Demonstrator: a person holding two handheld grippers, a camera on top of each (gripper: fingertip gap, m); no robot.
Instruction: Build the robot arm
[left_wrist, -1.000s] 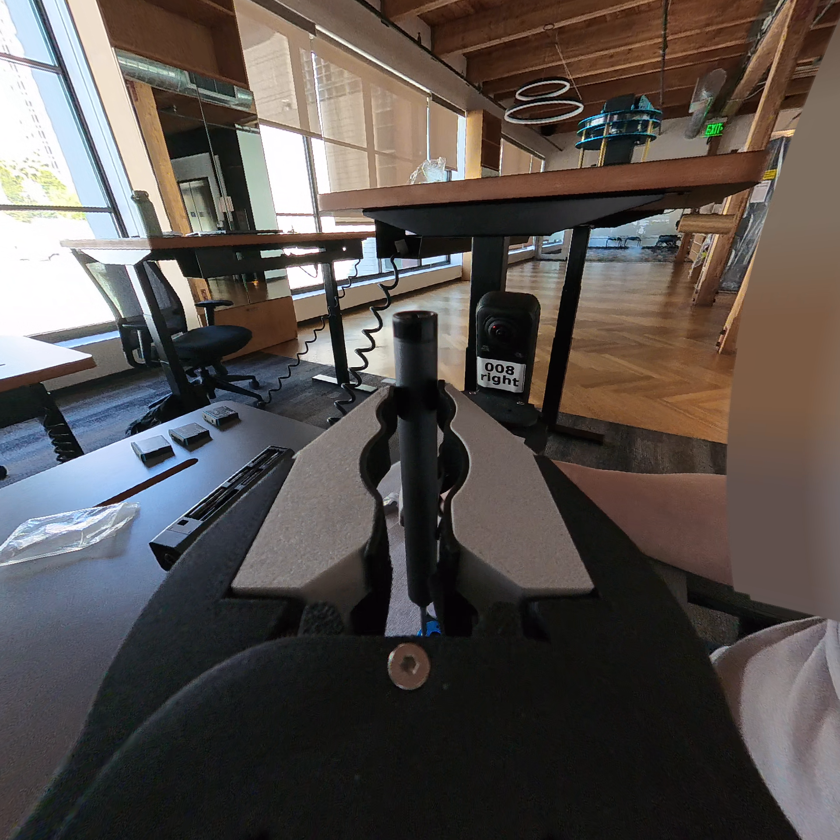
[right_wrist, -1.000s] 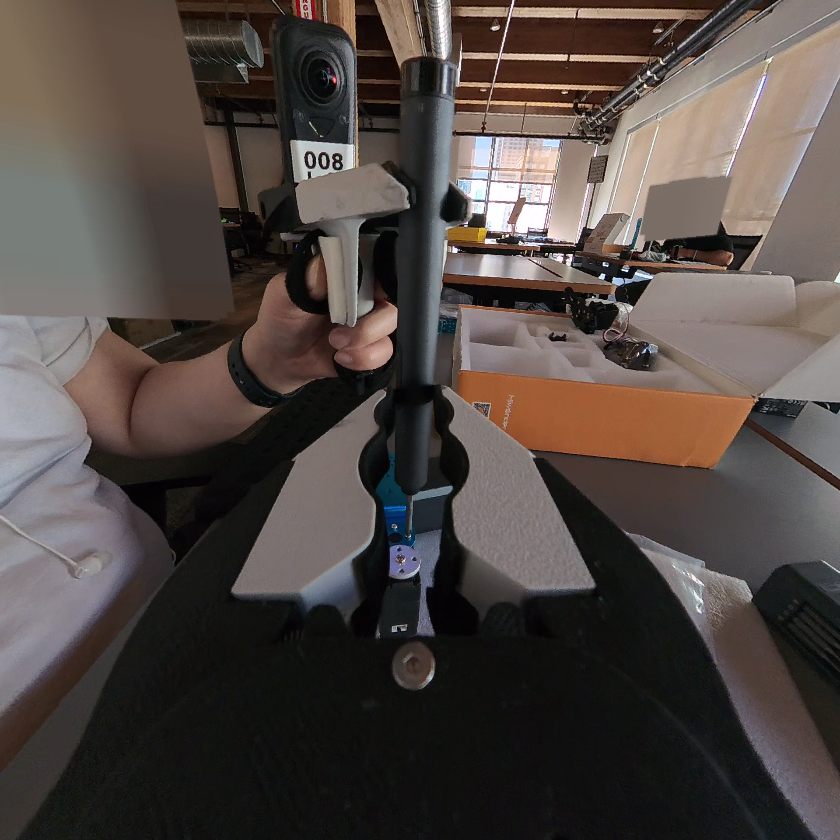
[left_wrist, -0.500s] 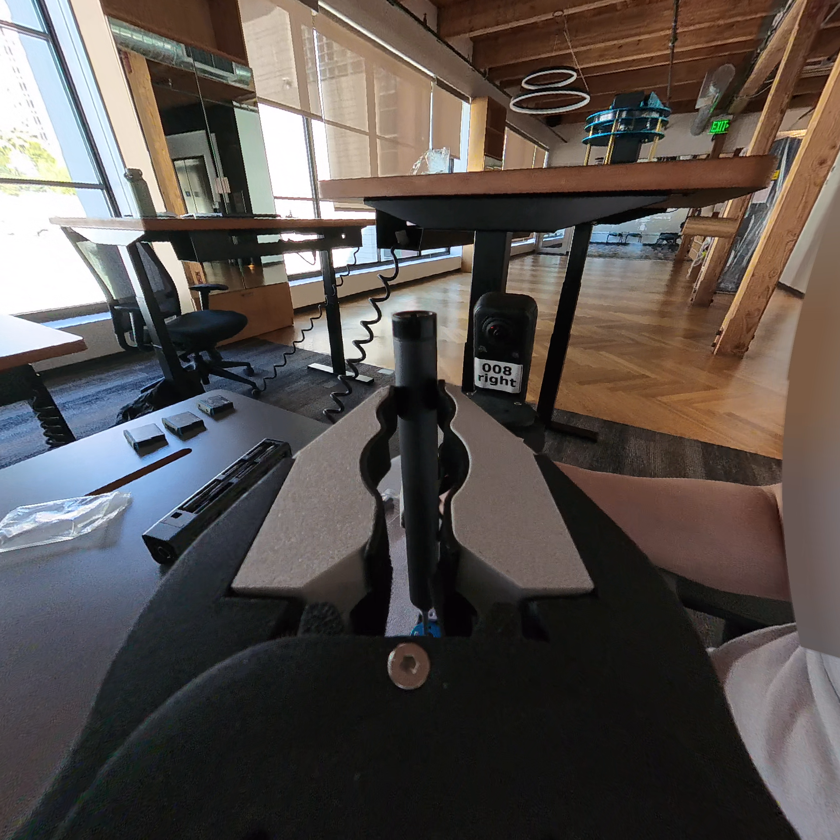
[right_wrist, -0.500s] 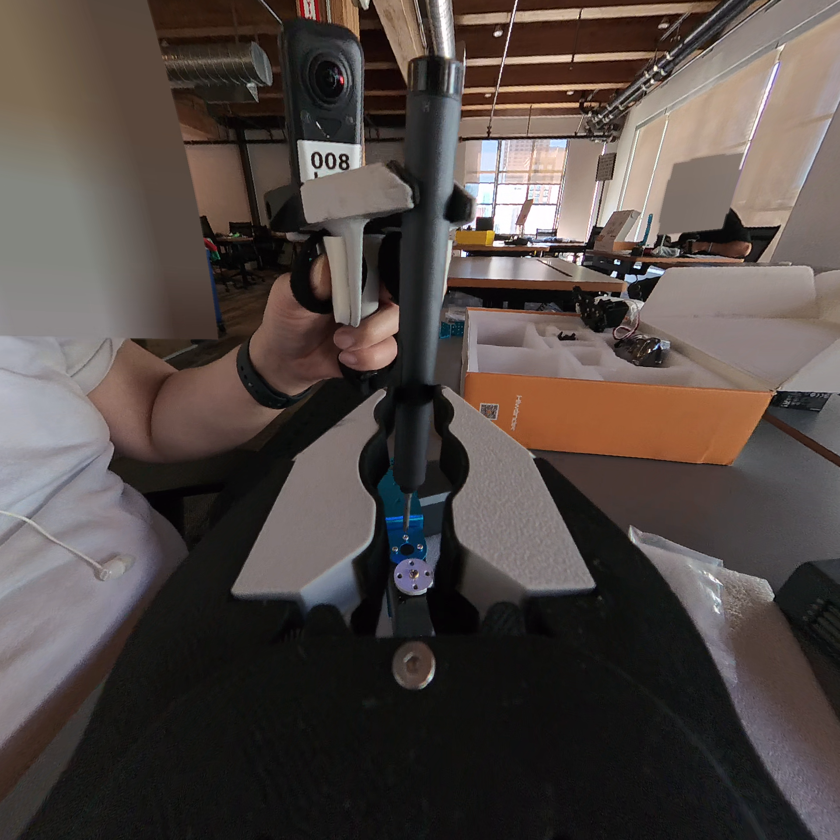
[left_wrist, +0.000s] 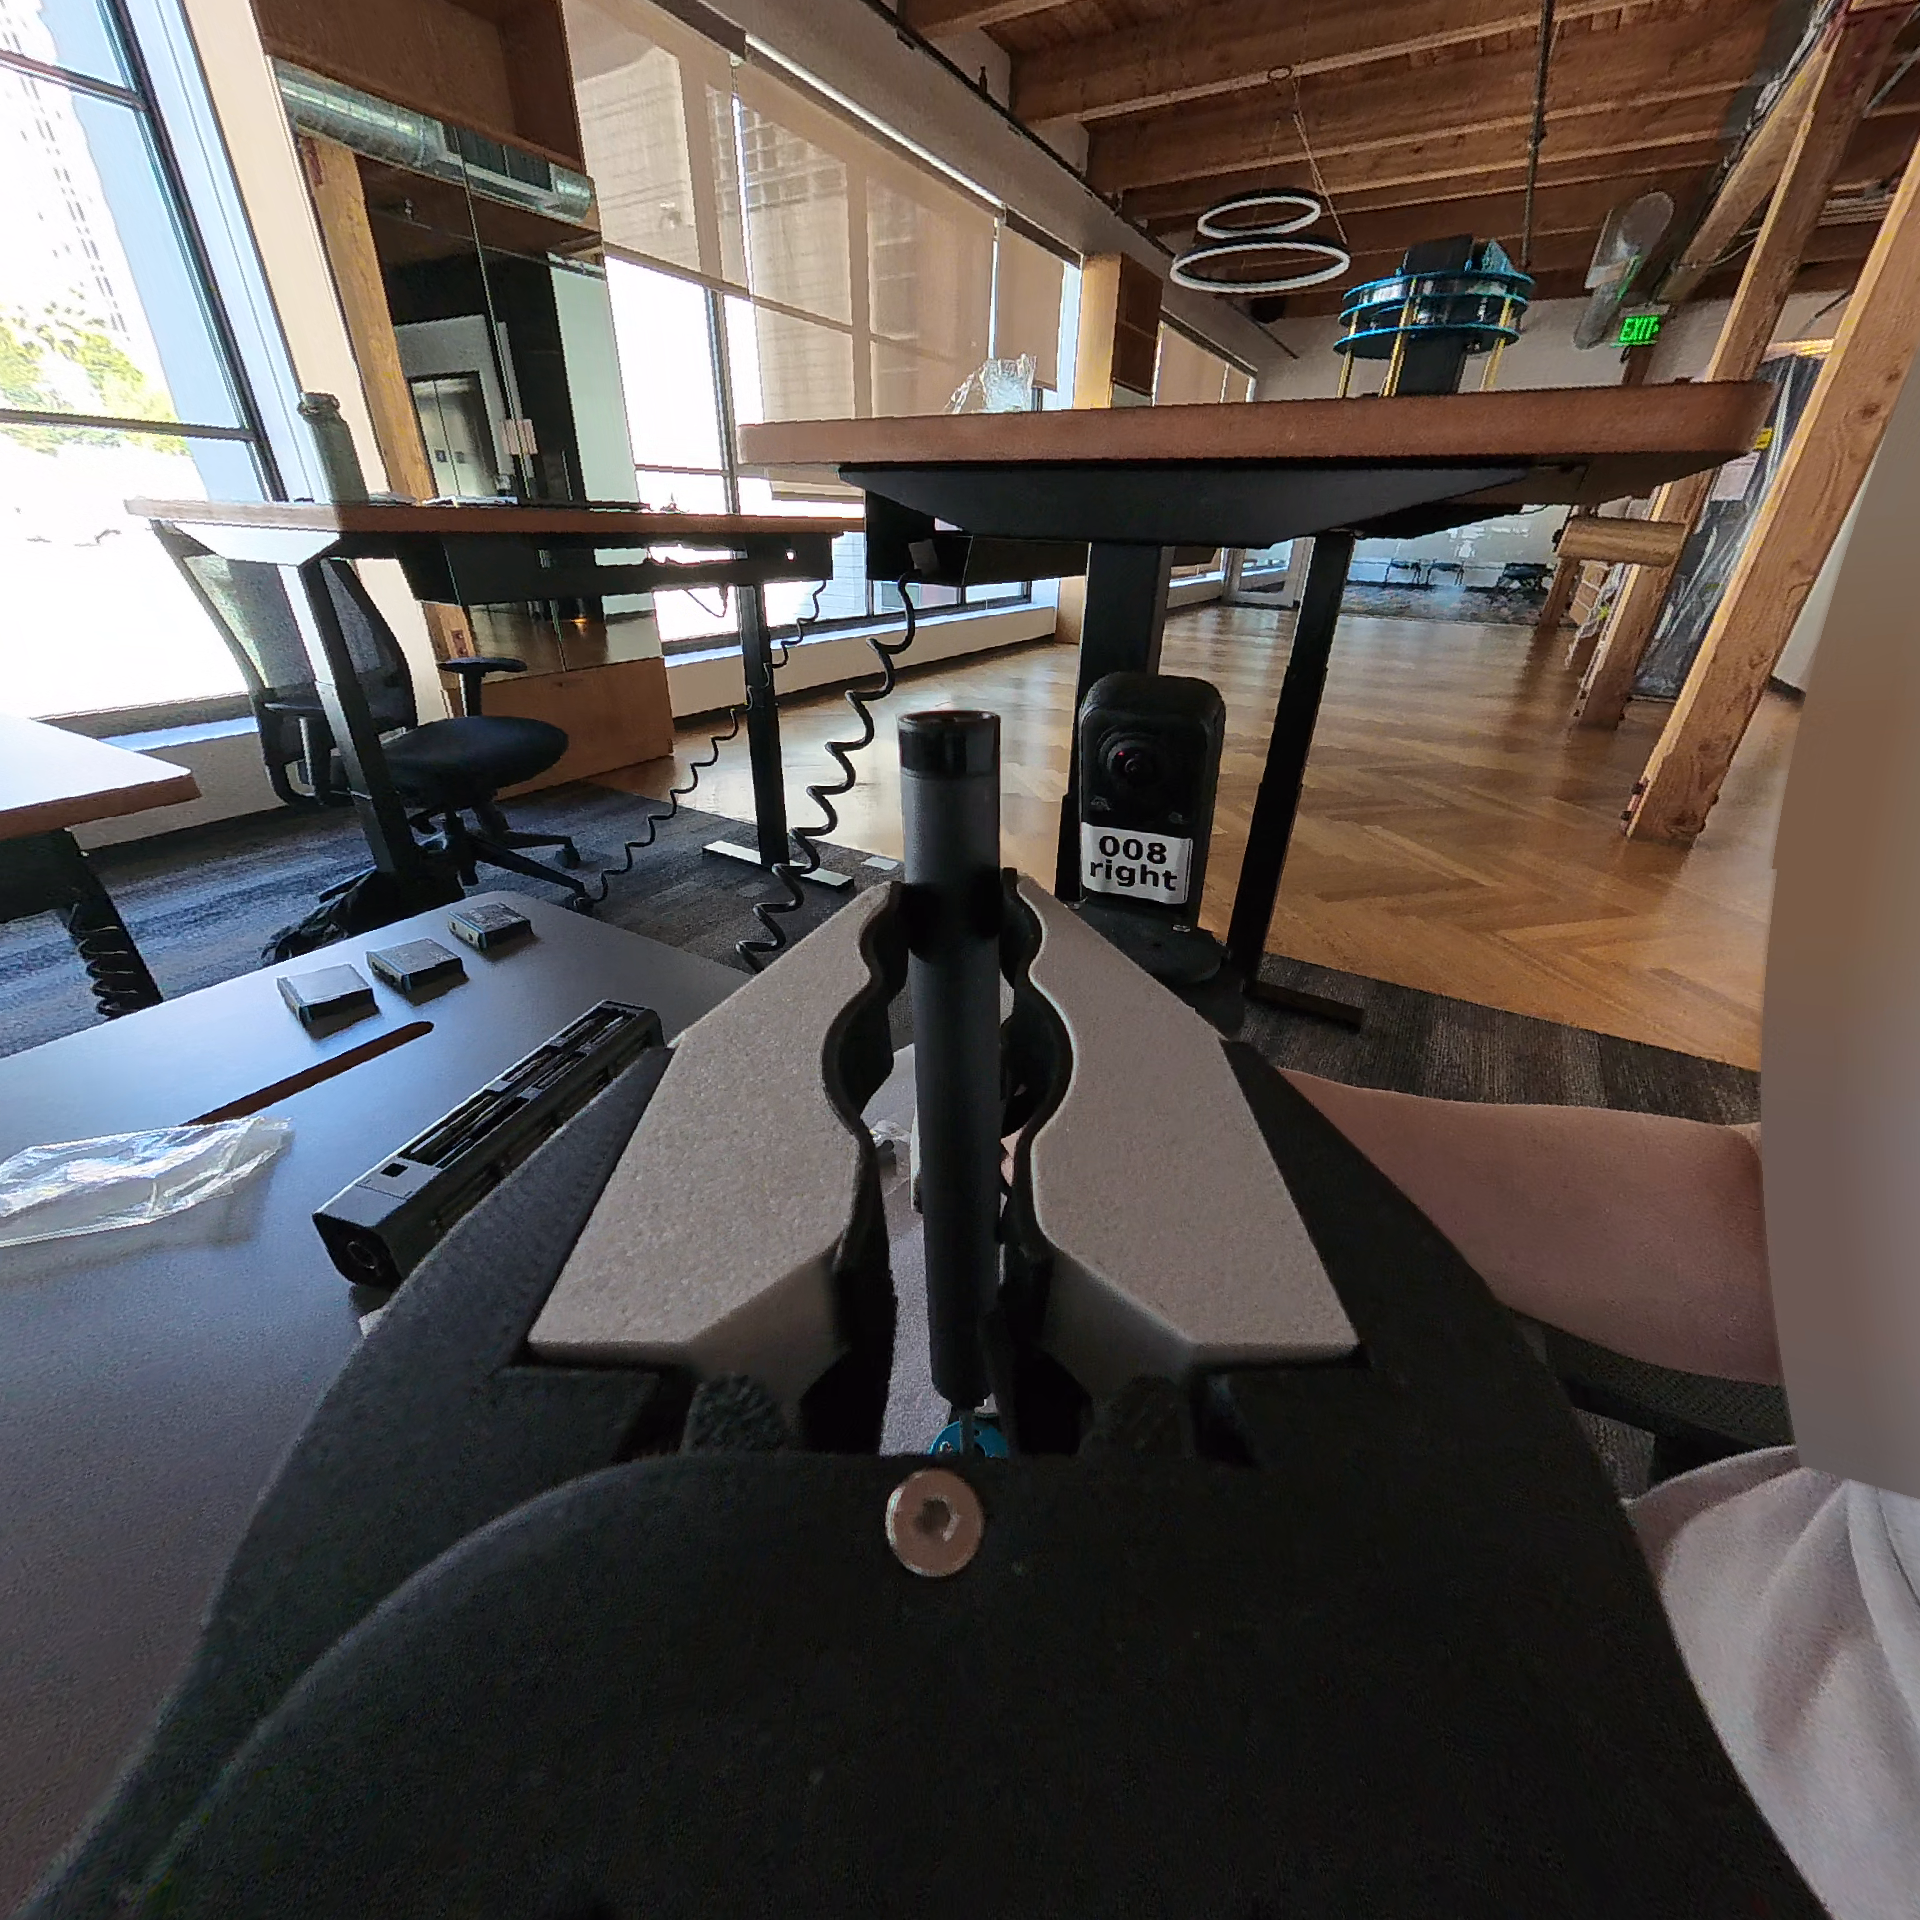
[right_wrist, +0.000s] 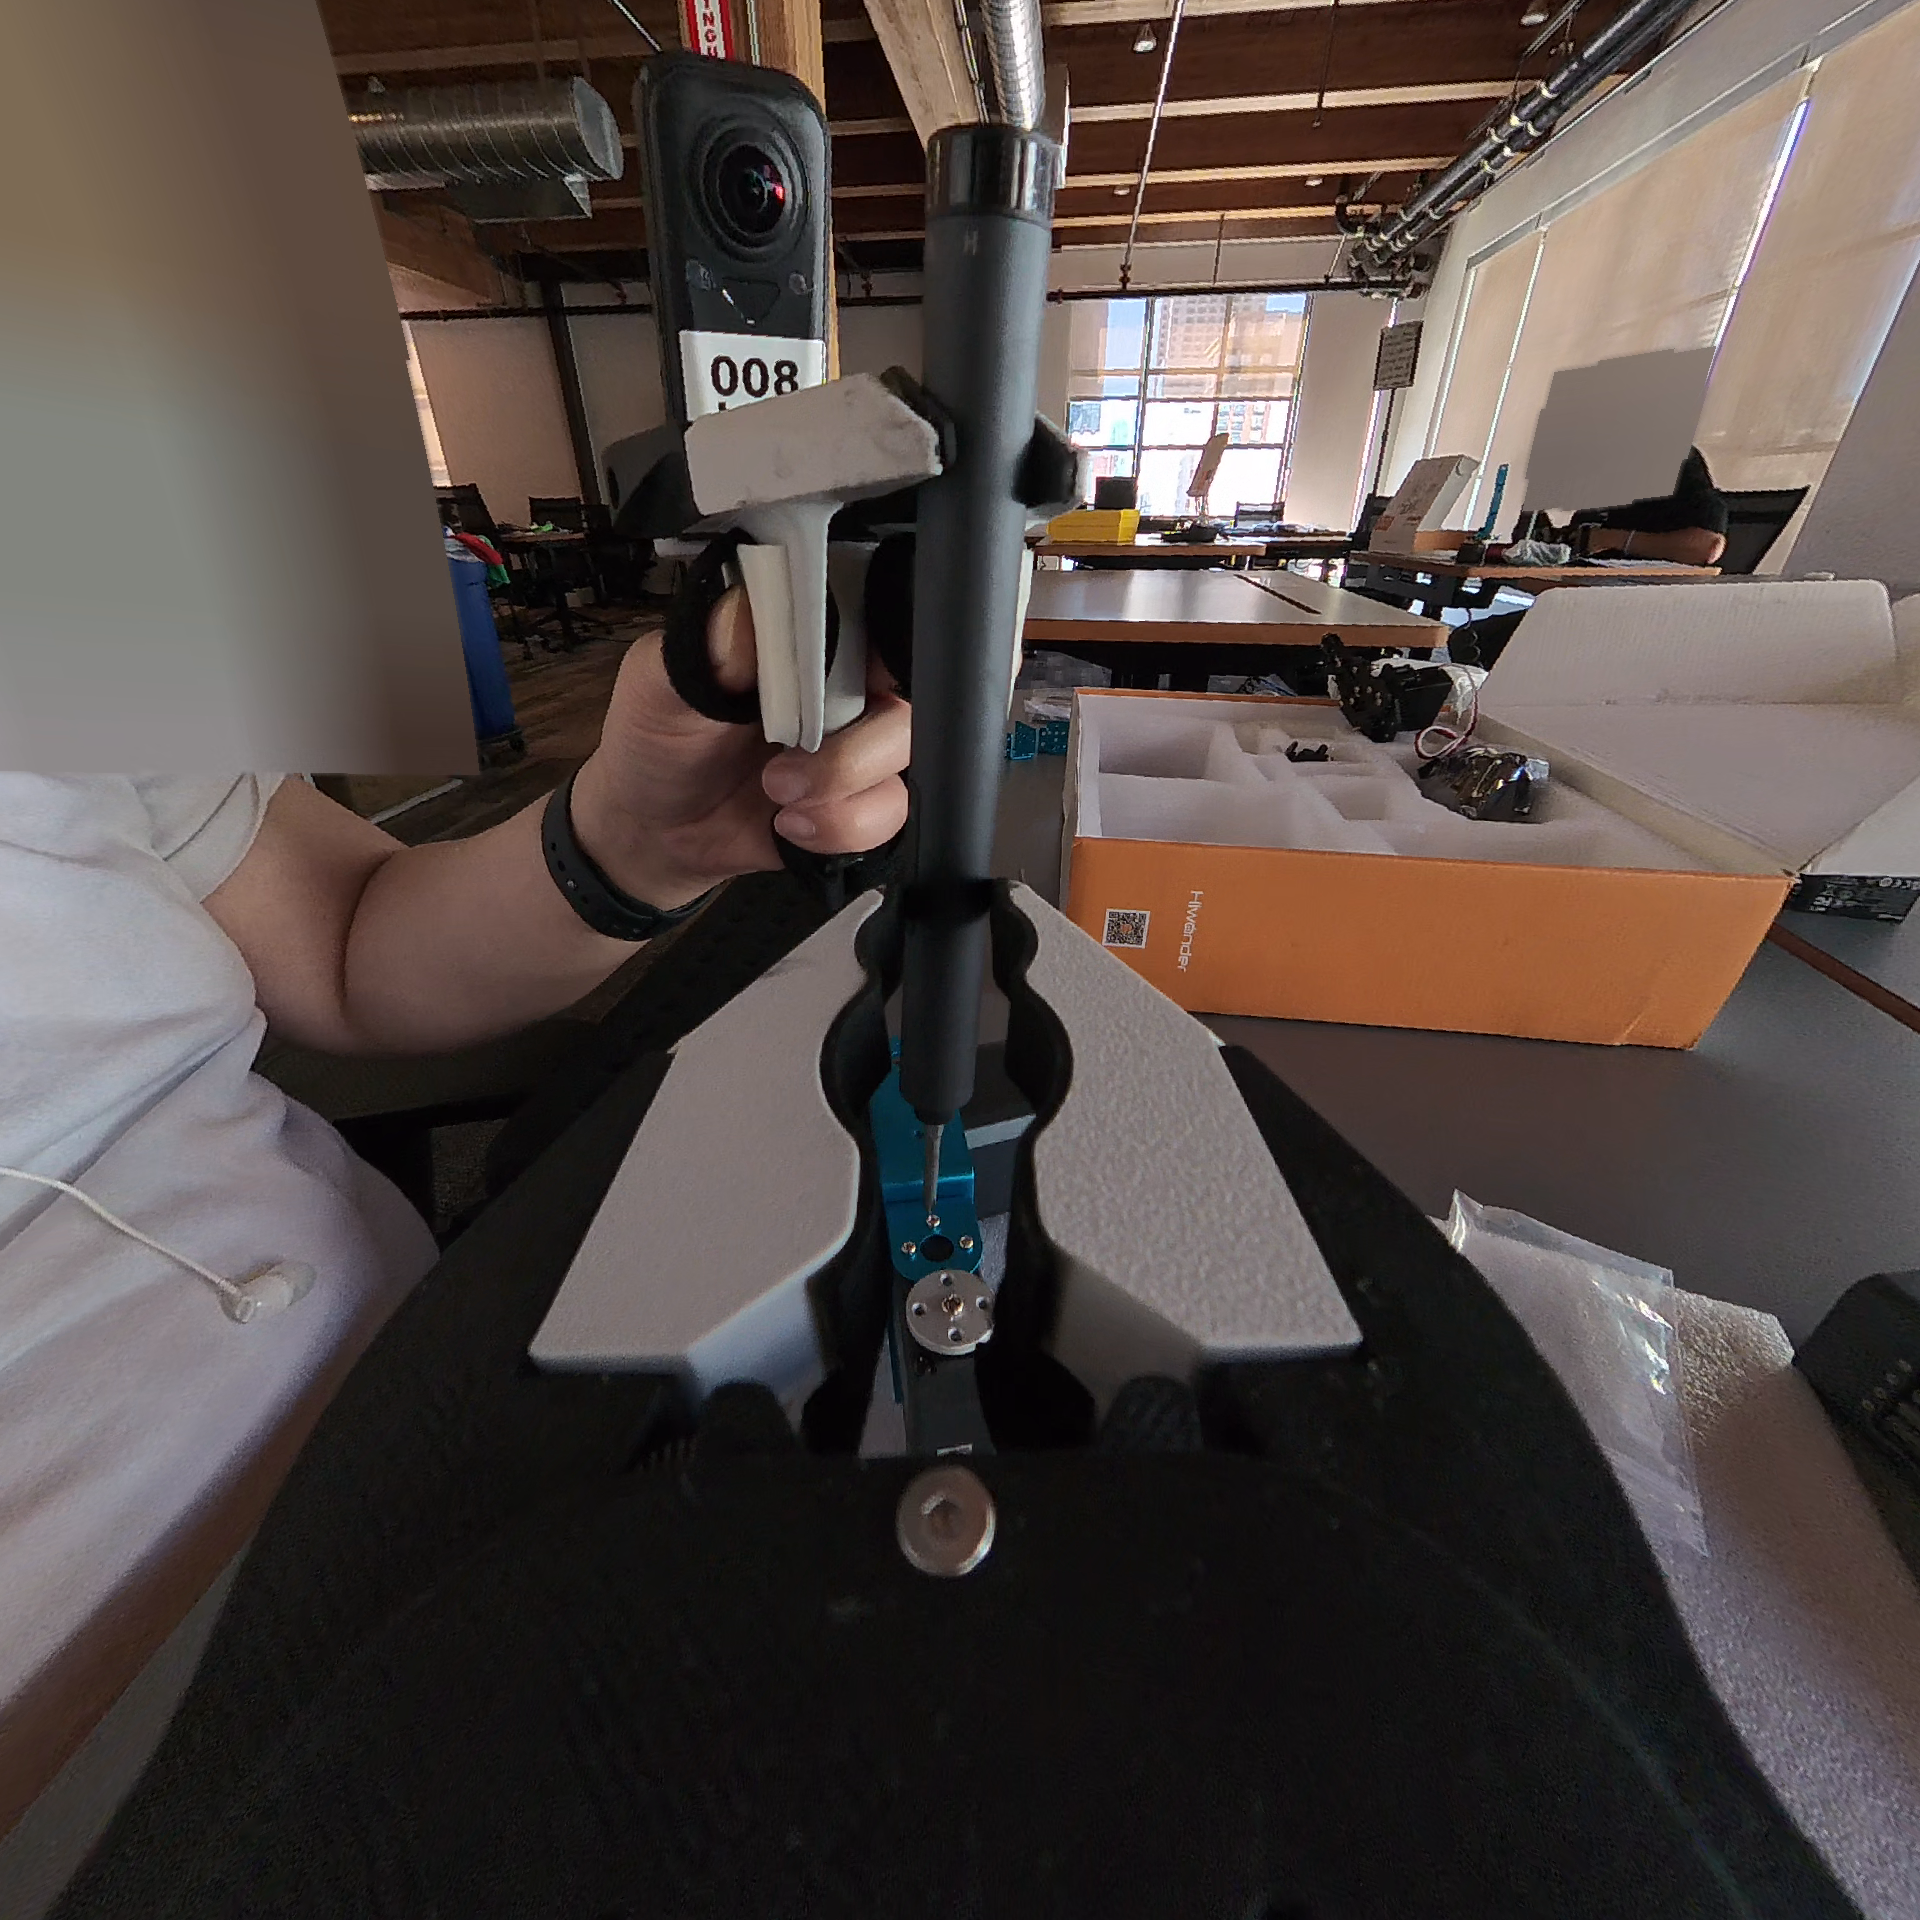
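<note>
My left gripper (left_wrist: 951, 914) is shut on the upper part of a dark grey powered screwdriver (left_wrist: 951, 1091), which it holds upright. In the right wrist view the left gripper (right_wrist: 977, 447) clamps the screwdriver (right_wrist: 977, 623) high up. The tips of my right gripper (right_wrist: 951, 909) close round its lower shaft. The bit's tip rests at a small hole in a blue metal bracket (right_wrist: 914, 1174). Just below is a black servo (right_wrist: 940, 1403) with a silver round horn (right_wrist: 948, 1314). The right gripper's camera (left_wrist: 1143, 769) faces me beyond the screwdriver.
An open orange box (right_wrist: 1403, 966) with white foam stands on the dark table at the right, with a plastic bag (right_wrist: 1558, 1299) and a black unit (right_wrist: 1870, 1382) nearer. On the left are a long black case (left_wrist: 499, 1132), a clear bag (left_wrist: 125, 1164) and three small black blocks (left_wrist: 416, 961). A person's arm (right_wrist: 416, 935) is close.
The blue bracket has come further into view between the right fingers, and the bit's tip now sits on it above the silver horn. Both grippers stay shut on the screwdriver.
</note>
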